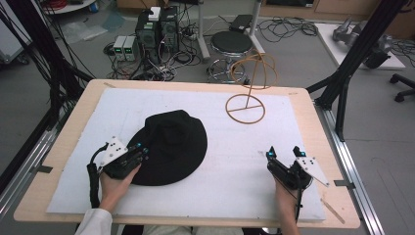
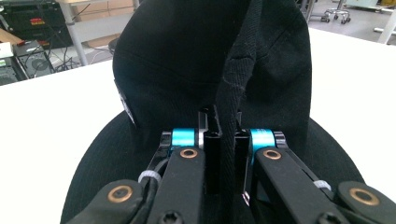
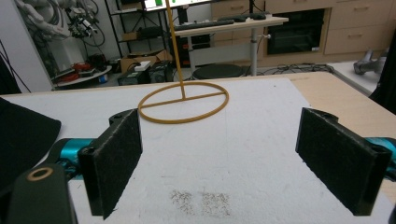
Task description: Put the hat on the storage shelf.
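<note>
A black hat [image 1: 171, 147] lies brim-down on the white mat [image 1: 235, 161] that covers the wooden worktop [image 1: 73, 127], left of the mat's middle. The left tongs [image 1: 142, 149] sit at the near-left edge of the brim, the hand [image 1: 115, 188] behind them coming in from the bottom of the high view with a white sleeve [image 1: 95, 223] at the wrist.

In the left gripper view the left tongs [image 2: 223, 140] are closed almost fully, the jaws pinching a raised fold of the hat's black fabric [image 2: 229, 116] that runs up between them toward the crown. The hat [image 2: 187, 60] rises directly beyond the jaws, and its brim spreads out to either side of them on the mat [image 2: 51, 107].

The right tongs [image 1: 284, 152] rest over the near-right part of the mat, well apart from the hat, held by the right hand [image 1: 286, 196]. In the right gripper view the right tongs [image 3: 233, 163] stand wide open with nothing between the two padded jaws (bare mat [image 3: 219, 144] shows in the gap). An edge of the hat [image 3: 23, 135] shows at the left of that view.

A wire hat stand [image 1: 247, 93] of tan colour stands on the far part of the mat, right of centre, apart from the hat and both tongs. Its round base ring [image 3: 184, 101] lies flat on the mat, ahead of the right tongs, and a thin stem [image 3: 175, 46] rises from it.
</note>
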The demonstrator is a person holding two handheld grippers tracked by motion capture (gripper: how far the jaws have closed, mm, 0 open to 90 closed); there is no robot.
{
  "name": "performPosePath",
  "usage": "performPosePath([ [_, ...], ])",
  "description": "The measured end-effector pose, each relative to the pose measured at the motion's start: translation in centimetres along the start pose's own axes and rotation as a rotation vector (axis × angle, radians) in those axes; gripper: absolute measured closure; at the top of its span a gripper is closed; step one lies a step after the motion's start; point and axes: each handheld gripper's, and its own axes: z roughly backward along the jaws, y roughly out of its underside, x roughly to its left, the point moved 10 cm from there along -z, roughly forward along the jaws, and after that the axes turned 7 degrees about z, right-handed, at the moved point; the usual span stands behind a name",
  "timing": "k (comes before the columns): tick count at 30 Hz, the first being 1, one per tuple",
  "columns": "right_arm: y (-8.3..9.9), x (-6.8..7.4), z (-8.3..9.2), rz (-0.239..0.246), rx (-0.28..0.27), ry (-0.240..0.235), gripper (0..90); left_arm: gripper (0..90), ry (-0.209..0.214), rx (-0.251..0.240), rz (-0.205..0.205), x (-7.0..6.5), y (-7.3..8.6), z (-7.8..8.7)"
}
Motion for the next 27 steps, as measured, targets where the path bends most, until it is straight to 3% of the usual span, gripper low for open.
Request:
performPosePath([
  [16,-0.1,0.3,-0.1,0.009,-0.009,-0.012,13.8,88.0,0.051,-0.054,0.011,-0.3,-1.6,1.1],
  [27,-0.2,0.3,0.0,0.001,-0.017,-0.015,13.8,88.0,0.112,-0.171,0.031,-1.4,-5.2,2.5],
])
